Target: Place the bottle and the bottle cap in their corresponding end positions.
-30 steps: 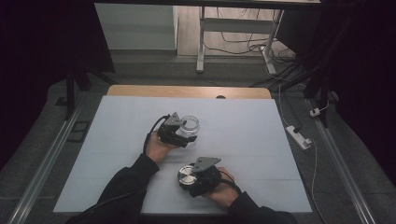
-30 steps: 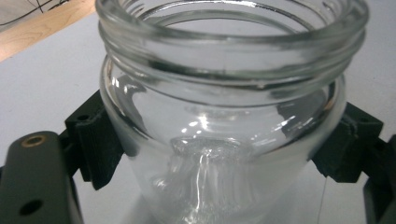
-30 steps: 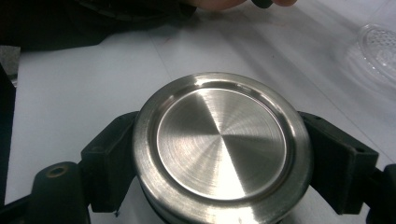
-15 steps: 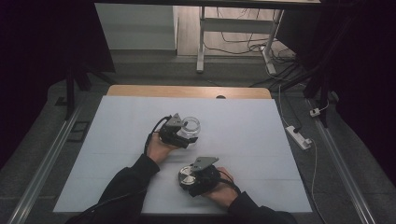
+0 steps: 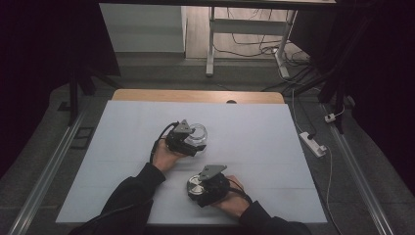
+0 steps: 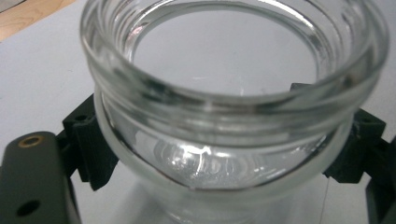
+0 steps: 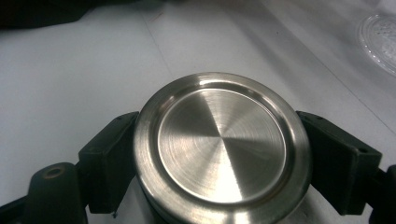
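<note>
Glass jar (image 6: pixel 224 116) sits mid-surface (image 5: pixel 112 161), neck between the left gripper (image 5: pixel 188 142) jaws, which have just been opening slightly. Steel lid (image 7: pixel 222 149) lies nearer the person, flanked by the right gripper (image 5: pixel 200 190) jaws, also just easing open.

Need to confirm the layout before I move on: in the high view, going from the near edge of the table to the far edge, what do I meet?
Right tongs around the steel lid → left tongs around the glass jar → bare wooden strip of the table.
</note>
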Demonstrator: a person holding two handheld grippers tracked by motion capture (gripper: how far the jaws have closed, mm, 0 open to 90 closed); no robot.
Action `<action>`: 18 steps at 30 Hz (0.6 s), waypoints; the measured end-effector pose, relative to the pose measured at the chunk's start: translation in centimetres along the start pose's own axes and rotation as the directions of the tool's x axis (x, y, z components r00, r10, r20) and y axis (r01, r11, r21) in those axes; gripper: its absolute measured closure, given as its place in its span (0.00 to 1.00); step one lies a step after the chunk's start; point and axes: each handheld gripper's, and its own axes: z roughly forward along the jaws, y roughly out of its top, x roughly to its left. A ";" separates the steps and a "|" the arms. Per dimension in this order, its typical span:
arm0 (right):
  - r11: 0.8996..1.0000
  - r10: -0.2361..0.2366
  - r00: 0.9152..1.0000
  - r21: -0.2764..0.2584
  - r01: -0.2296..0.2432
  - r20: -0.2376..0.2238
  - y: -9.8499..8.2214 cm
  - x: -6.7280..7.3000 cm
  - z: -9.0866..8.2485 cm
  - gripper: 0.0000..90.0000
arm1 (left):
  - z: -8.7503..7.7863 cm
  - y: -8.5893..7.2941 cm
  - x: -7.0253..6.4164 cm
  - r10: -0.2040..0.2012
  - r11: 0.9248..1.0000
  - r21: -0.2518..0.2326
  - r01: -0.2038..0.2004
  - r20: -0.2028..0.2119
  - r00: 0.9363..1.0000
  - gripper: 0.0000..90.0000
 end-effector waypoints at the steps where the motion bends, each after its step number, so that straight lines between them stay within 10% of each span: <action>1: 1.000 0.001 1.000 0.000 -0.001 0.001 0.0 0.0 0.0 0.19 | 0.0 0.0 0.0 -0.001 1.000 0.000 0.001 0.001 1.000 0.16; 18: 0.998 0.042 0.999 -0.037 -0.042 -0.021 0.4 -0.1 -0.6 0.09 | -0.3 0.4 -0.2 -0.021 0.999 0.035 0.021 -0.002 1.000 0.09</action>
